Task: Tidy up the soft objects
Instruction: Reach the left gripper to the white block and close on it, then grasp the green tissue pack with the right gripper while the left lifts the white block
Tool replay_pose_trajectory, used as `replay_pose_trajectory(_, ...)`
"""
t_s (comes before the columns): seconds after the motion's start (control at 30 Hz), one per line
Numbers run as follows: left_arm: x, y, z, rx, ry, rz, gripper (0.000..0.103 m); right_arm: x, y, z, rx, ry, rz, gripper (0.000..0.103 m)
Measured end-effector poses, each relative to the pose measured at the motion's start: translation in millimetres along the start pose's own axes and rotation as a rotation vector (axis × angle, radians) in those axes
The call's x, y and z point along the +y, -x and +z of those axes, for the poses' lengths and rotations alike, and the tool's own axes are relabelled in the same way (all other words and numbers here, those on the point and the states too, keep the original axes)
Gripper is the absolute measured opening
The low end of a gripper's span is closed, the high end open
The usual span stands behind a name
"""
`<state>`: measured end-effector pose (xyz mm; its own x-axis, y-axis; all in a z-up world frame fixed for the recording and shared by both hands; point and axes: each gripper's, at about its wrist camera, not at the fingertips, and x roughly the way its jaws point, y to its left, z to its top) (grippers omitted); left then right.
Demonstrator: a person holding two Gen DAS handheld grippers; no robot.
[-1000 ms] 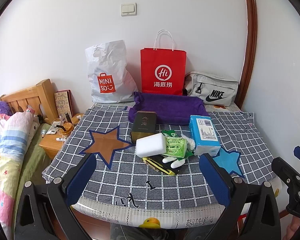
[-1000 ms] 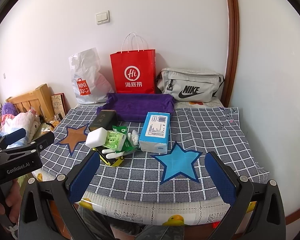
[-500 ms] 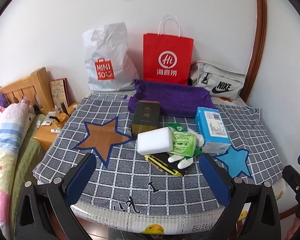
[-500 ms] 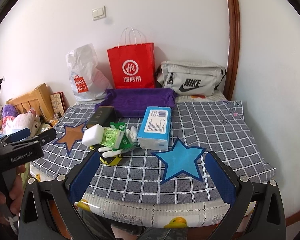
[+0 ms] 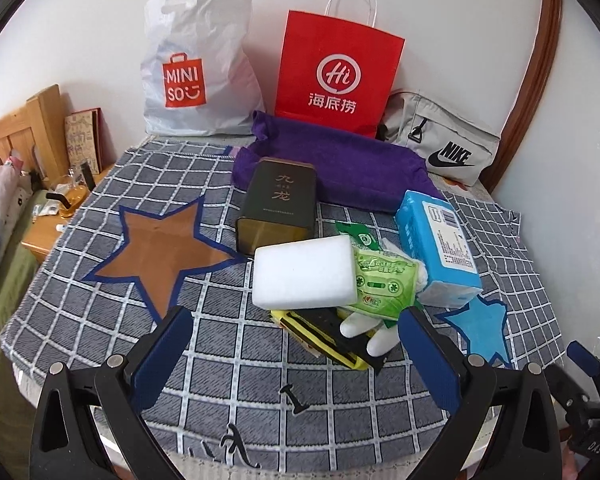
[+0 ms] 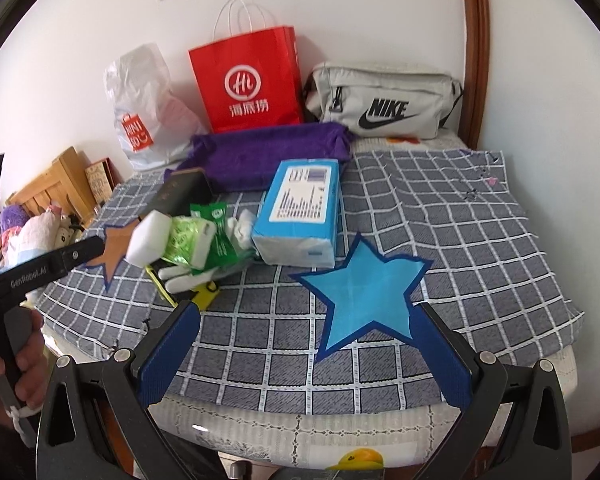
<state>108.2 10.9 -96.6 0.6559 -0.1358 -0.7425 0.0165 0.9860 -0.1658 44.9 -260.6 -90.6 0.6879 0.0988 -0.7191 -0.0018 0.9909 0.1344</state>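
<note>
On the checked surface (image 5: 100, 300), nearest: left gripper (image 5: 296, 356) and right gripper (image 6: 306, 354), fingers apart, both empty. Mid-surface pile, items touching: white foam block (image 5: 304, 274) atop a yellow-and-black item (image 5: 320, 334), mostly hidden; green packet (image 5: 384, 284); white glove (image 5: 364, 330), fingertips only showing; blue tissue pack (image 6: 300, 210) at the pile's right. Behind: dark tin (image 5: 278, 202), lying flat. Farther: purple cloth (image 6: 260, 152), folded. At the wall: white plastic bag (image 5: 196, 64), red paper bag (image 6: 248, 84), grey waist bag (image 6: 380, 100), contents unseen.
</note>
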Motion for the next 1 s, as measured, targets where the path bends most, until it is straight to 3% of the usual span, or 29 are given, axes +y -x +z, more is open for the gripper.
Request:
replay_pose_trajectory(0.2,5.8,-32.9,8.3,0.050,0.030,-0.067,0.103,0.2,-26.4,0.8,0.039,0.016,0.003,0.103)
replay_pose_trajectory(0.47,8.2,-67.9,16.0,0.090,0.027,-0.102,0.103,12.2,-52.9,8.9,0.076,0.038,0.017,0.103)
replay_pose_trajectory(0.53,11.6,-71.2,16.5,0.075,0.031,-0.118,0.095,17.9,-58.1,11.9,0.083,0.045,0.036,0.103)
replay_pose_trajectory(0.6,14.4,-73.2,17.7,0.073,0.025,-0.144,0.078,23.9,-63.6,16.2,0.083,0.052,0.066,0.103)
replay_pose_trajectory(0.73,24.1,-71.7,22.0,0.075,0.040,-0.201,0.078,40.7,-80.3,33.1,0.069,0.074,0.144,0.102)
replay_pose_trajectory(0.87,40.1,-60.4,26.6,0.057,0.048,-0.180,0.078,54.9,-95.3,48.1,0.074,0.062,0.215,0.101)
replay_pose_trajectory(1.0,62.1,-54.4,27.4,0.050,0.056,-0.113,0.078,74.5,-107.4,55.6,0.084,0.096,0.252,0.101)
